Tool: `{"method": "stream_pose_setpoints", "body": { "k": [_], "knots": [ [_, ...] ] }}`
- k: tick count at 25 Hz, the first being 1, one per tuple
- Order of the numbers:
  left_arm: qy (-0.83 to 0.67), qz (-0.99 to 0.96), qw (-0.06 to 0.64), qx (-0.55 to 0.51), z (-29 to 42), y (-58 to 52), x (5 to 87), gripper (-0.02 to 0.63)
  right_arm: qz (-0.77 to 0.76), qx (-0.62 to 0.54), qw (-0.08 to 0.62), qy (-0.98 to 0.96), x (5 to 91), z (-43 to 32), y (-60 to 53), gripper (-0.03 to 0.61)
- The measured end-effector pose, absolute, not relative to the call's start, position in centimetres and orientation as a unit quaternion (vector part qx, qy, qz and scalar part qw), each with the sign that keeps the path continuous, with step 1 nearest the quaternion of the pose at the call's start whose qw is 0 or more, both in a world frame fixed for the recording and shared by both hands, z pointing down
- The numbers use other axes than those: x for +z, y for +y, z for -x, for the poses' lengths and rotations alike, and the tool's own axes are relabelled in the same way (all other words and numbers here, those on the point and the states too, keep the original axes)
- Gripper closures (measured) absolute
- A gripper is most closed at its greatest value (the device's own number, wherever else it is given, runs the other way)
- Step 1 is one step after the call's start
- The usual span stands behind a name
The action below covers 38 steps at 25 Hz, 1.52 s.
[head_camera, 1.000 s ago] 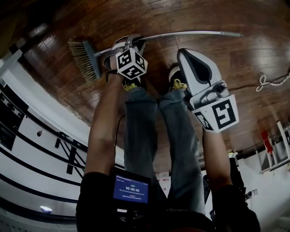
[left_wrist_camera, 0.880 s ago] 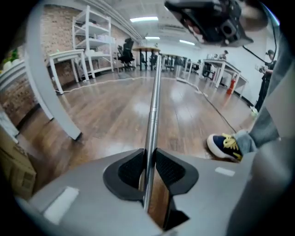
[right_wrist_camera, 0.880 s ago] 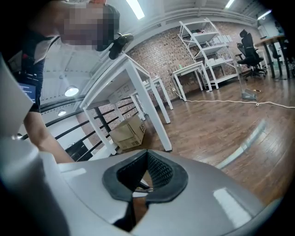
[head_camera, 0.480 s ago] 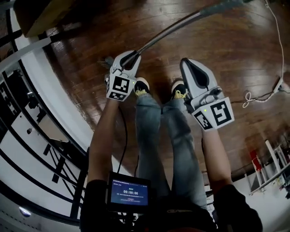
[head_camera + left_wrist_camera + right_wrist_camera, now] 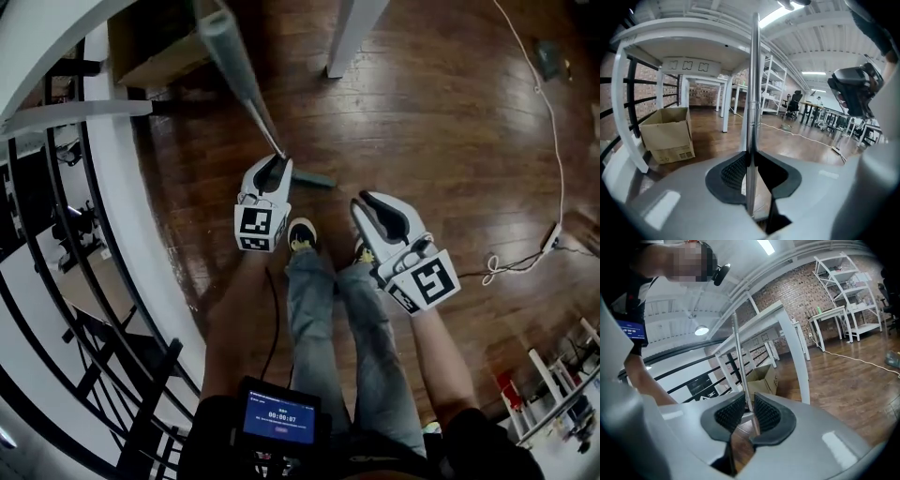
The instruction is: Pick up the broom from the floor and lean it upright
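Head view: The left gripper is clamped on the broom. Its handle rises from the jaws toward the camera at upper left. A short dark piece of the broom pokes out just right of this gripper, low over the wooden floor; I cannot tell whether it touches. The right gripper hovers to the right, apart from the broom, over the person's shoes. A black railing runs down the left. A white table leg stands far centre, and a white cable trails along the right. A small lit screen sits at the person's chest.

Left gripper view: The broom stands upright and dead centre, with its metal handle pinched between both dark pads of the left gripper. A cardboard box sits on the floor at left, under a white frame. White shelving stands far behind the handle.

Right gripper view: The right gripper has its pads a narrow gap apart, with nothing between them. The broom shows through that gap, beyond the jaws and leaning slightly. The cardboard box lies past it, beside the railing.
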<state>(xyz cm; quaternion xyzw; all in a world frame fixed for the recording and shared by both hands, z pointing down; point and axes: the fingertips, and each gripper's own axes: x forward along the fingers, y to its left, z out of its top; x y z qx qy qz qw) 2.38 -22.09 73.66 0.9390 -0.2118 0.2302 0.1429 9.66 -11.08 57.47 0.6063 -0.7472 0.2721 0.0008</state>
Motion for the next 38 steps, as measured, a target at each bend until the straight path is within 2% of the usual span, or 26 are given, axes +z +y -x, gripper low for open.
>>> {"method": "stream_pose_setpoints", "body": {
  "k": [3,8,13,27,38],
  "knots": [
    [-0.227,-0.934,0.159,0.227,-3.4,-23.2,73.7,0.519,-0.608,0.27,0.004,-0.747,57.2,-9.9,-10.9,0.52],
    [-0.229,-0.927,0.137,0.264,-6.3,-26.4,75.0,0.518,-0.615,0.274,0.005,-0.739,57.7,-10.4,-11.0,0.526],
    [-0.231,-0.917,0.153,0.288,-8.1,-29.8,74.7,0.52,-0.62,0.281,0.007,-0.732,57.7,-11.5,-11.1,0.529],
    [-0.197,-0.895,0.18,0.356,-7.4,-29.0,76.1,0.52,-0.621,0.278,-0.013,-0.733,55.7,-11.4,-13.7,0.537],
    [-0.219,-0.895,0.133,0.365,-7.2,-31.7,76.6,0.511,-0.626,0.283,-0.013,-0.727,56.5,-11.9,-13.5,0.546]
  ]
}}
